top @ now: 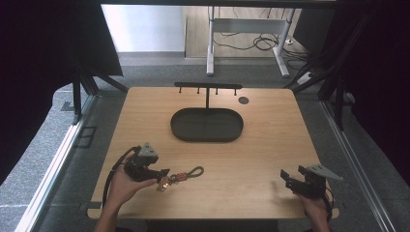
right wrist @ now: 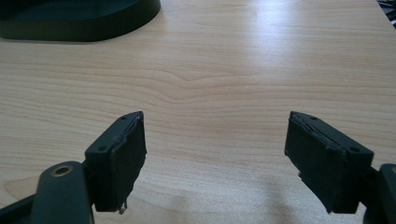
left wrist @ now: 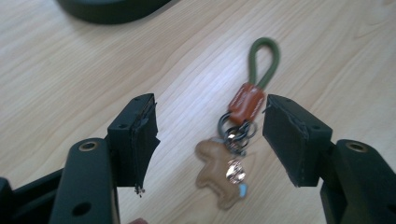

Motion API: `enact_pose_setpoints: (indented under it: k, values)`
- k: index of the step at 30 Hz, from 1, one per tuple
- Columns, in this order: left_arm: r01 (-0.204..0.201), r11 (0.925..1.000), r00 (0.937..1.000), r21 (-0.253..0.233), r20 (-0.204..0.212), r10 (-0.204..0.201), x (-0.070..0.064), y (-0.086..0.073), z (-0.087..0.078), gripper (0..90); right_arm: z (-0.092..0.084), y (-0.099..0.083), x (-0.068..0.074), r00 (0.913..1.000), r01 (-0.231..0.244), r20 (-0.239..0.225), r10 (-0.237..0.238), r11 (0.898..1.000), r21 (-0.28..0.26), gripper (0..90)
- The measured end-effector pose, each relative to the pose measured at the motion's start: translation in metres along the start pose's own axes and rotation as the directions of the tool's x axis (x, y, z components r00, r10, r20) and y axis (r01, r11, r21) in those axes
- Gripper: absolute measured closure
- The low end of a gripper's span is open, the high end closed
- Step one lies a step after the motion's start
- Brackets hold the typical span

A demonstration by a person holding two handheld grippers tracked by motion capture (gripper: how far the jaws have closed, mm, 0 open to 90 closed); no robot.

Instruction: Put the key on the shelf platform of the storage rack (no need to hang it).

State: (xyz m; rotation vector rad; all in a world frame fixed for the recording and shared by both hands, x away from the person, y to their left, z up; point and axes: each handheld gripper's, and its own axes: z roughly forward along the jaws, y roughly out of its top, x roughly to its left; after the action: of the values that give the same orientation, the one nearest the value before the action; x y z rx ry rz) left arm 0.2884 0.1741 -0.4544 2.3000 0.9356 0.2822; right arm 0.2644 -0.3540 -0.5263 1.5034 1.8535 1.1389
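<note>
The left tool (left wrist: pixel 210 140), jaws apart, straddles a keychain (left wrist: pixel 236 140) lying flat on the bench (top: pixel 270 145) at seven o'clock of the tray (top: pixel 207 124), where a shallow pinch could slip off the rings; the right tool (right wrist: pixel 212 158) gapes idle.

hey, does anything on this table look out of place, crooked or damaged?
Only one thing: the keychain lies flat on the table between the left gripper's open jaws, while the hook stand above the dark tray has nothing hanging on it. Nothing looks spilled or broken. The pad edges look slightly frayed.
</note>
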Motion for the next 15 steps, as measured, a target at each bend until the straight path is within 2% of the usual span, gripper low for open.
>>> enact_pose_setpoints:
  k: [1,3,4,6,8,15]
  values:
    - [-0.01,0.9999,0.9993,-0.008,0.037,0.01,-0.001,0.005,0.0,37.5,0.0,-0.001,0.002,1.0,0.005,-0.001,-0.005,1.0,-0.001,21.2]
    - [-0.024,0.9997,0.999,-0.005,0.037,0.024,-0.002,0.007,0.001,38.5,0.0,-0.001,0.003,1.0,0.008,-0.002,-0.008,1.0,0.004,21.3]
    - [-0.043,0.999,0.9988,0.016,0.027,0.042,-0.003,0.012,0.003,38.8,0.001,-0.001,0.004,0.9999,0.015,-0.005,-0.015,1.0,0.007,21.3]
    - [-0.053,0.9983,0.9983,0.026,0.025,0.052,-0.004,0.015,0.004,39.3,0.001,-0.002,0.005,0.9997,0.022,-0.007,-0.022,1.0,0.012,21.4]
    - [-0.075,0.9961,0.9966,0.047,0.039,0.073,-0.005,0.02,0.007,39.2,0.001,-0.002,0.005,0.9997,0.022,-0.009,-0.022,1.0,0.012,21.4]
    - [-0.085,0.9942,0.995,0.066,0.059,0.081,-0.006,0.024,0.009,39.1,0.003,-0.003,0.006,0.9995,0.03,-0.014,-0.03,0.999,0.022,21.8]
